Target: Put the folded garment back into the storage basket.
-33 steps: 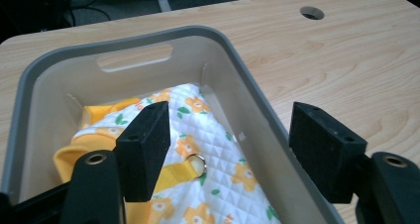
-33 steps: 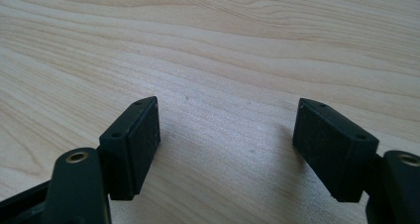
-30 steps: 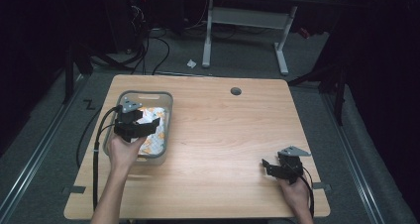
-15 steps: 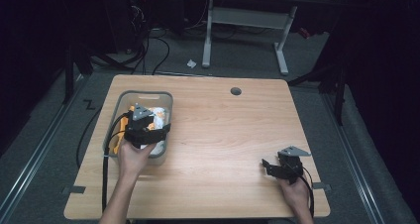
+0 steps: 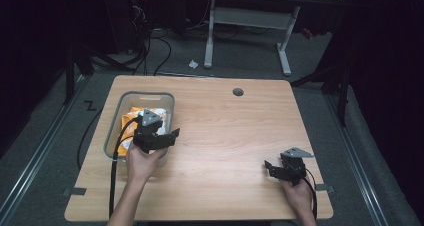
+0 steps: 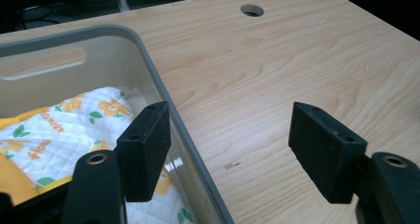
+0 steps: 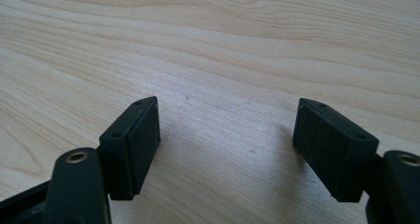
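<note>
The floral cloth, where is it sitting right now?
In the high view the floral cloth lies inside the grey bin on the table's left side, just beyond the left gripper, whose open jaws straddle the bin's right wall.

cloth (image 5: 150, 114) in bin (image 5: 113, 136) (table's (image 5: 240, 136) left)

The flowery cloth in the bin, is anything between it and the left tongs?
Partly. The left tongs stand open astride the grey bin's wall, one finger over the flowery cloth, the other outside over the table. Only that wall stands between.
</note>
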Demonstrator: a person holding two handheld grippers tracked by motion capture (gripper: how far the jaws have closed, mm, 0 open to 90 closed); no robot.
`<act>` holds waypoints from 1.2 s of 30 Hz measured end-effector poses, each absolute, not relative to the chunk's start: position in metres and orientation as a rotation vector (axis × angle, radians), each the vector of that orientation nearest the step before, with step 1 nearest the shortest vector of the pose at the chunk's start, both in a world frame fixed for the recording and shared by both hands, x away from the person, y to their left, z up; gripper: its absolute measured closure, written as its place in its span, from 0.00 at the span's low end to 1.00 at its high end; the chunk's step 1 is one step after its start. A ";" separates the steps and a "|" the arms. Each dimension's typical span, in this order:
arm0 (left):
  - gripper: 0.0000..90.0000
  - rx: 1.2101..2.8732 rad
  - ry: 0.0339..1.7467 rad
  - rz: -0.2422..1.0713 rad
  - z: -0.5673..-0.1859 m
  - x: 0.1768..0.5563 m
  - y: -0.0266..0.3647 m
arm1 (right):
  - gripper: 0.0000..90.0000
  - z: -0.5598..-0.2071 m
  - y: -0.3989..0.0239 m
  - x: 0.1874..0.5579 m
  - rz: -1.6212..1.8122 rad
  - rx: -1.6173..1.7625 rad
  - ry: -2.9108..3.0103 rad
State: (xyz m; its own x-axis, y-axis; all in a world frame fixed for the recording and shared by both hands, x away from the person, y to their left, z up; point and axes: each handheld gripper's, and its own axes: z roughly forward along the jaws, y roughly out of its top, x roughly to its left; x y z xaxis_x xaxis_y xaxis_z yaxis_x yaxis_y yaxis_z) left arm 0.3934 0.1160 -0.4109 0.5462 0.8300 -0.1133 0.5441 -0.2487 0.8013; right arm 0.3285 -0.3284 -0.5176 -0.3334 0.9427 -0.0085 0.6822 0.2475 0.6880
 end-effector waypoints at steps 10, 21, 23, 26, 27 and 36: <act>0.37 1.935 1.092 0.418 -0.413 0.388 0.107 | 0.30 -0.518 -0.328 0.329 0.831 1.482 2.104; 0.37 1.941 1.079 0.394 -0.420 0.383 0.097 | 0.30 -0.518 -0.328 0.329 0.831 1.482 2.104; 0.37 1.941 1.078 0.389 -0.421 0.382 0.096 | 0.30 -0.518 -0.328 0.329 0.831 1.482 2.104; 0.37 1.941 1.076 0.384 -0.423 0.381 0.094 | 0.30 -0.518 -0.328 0.329 0.833 1.479 2.104; 0.37 1.940 1.075 0.378 -0.424 0.380 0.093 | 0.30 -0.518 -0.328 0.329 0.832 1.480 2.104; 0.37 1.943 1.059 0.346 -0.430 0.376 0.085 | 0.30 -0.518 -0.328 0.329 0.831 1.482 2.104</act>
